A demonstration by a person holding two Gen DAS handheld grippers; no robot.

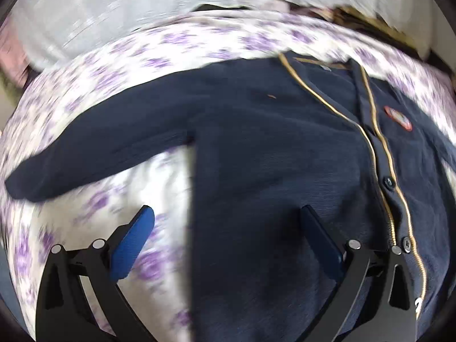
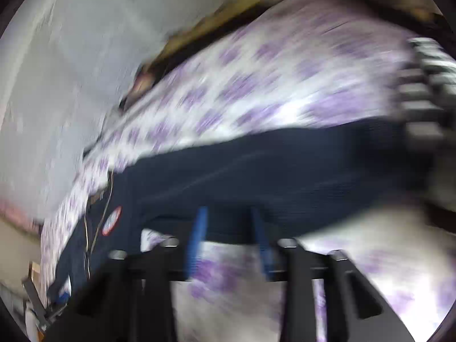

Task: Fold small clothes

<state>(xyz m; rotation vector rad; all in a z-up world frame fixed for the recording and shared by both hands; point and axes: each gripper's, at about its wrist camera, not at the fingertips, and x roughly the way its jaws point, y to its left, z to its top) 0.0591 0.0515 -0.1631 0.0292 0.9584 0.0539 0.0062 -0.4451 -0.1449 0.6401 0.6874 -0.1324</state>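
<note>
A navy cardigan (image 1: 270, 148) with gold trim, dark buttons and a round red badge (image 1: 397, 118) lies flat on a bed sheet (image 1: 176, 40) printed with purple flowers. Its left sleeve (image 1: 94, 156) stretches out to the left. My left gripper (image 1: 226, 213) is open above the cardigan's left side edge, one blue pad (image 1: 131, 248) over the sheet, the other over the knit. In the blurred right wrist view, my right gripper (image 2: 229, 213) is partly open at the edge of the right sleeve (image 2: 285, 168), holding nothing. The badge (image 2: 112, 220) shows at lower left.
A pale wall (image 1: 85, 14) rises behind the bed. A striped dark-and-white object (image 2: 427, 79) lies at the right edge of the sheet (image 2: 256, 91). Wooden bed frame (image 2: 216, 11) shows along the far side.
</note>
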